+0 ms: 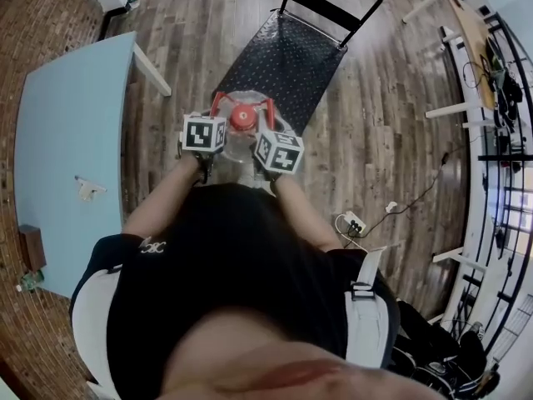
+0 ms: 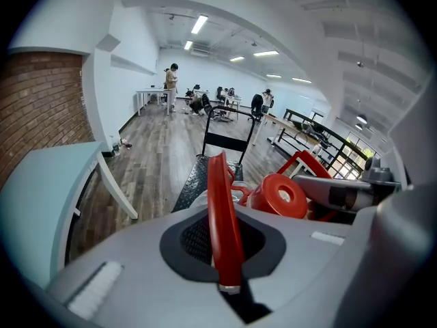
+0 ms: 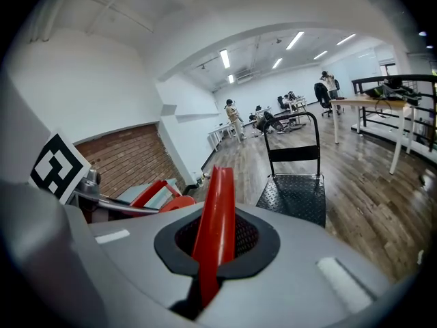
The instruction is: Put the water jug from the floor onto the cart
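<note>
Left gripper (image 2: 225,251) and right gripper (image 3: 213,251) each pinch shut on a red handle (image 2: 220,190) of the water jug (image 1: 241,130), held at the cart's (image 1: 283,57) near edge. A thin handle could slip through the pads (the load looks heavy). The head view places the jug against the cart, and the gripper views show each pinch.
</note>
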`<state>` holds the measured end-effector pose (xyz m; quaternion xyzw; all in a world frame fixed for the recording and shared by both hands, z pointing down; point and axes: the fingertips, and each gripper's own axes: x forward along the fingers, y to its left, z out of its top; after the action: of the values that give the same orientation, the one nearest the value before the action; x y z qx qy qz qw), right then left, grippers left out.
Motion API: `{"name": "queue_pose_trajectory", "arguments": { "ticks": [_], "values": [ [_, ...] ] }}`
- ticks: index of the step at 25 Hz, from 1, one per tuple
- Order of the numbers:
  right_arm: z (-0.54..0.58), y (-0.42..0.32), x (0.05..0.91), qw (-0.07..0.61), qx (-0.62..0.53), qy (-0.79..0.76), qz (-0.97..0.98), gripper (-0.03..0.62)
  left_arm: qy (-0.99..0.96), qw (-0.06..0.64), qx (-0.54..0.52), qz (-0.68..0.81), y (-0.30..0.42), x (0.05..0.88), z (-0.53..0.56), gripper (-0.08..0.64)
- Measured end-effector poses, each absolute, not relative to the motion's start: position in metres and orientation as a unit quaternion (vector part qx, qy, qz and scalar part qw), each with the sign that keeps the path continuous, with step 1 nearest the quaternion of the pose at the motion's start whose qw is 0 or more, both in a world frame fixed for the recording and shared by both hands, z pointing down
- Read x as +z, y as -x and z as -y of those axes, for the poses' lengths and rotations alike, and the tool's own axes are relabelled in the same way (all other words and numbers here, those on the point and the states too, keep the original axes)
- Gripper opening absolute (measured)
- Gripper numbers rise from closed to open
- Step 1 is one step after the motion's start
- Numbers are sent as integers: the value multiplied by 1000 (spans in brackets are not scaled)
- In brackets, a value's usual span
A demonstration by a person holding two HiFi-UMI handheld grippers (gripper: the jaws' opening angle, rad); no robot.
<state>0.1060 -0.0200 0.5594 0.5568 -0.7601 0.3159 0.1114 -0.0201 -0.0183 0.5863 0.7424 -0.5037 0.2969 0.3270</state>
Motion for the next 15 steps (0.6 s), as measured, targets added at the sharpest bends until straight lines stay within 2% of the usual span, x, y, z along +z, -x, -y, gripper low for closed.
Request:
{"name": "queue_pose_trajectory", "arguments": {
  "ticks": [10,15],
  "values": [
    [73,-137,575,123,321,-555,758,15,-760,294,298,497,-8,582,76,5],
    [102,-138,587,139,324,-561,749,17,-761,312,302,481,-10,606,108,5]
  ]
}}
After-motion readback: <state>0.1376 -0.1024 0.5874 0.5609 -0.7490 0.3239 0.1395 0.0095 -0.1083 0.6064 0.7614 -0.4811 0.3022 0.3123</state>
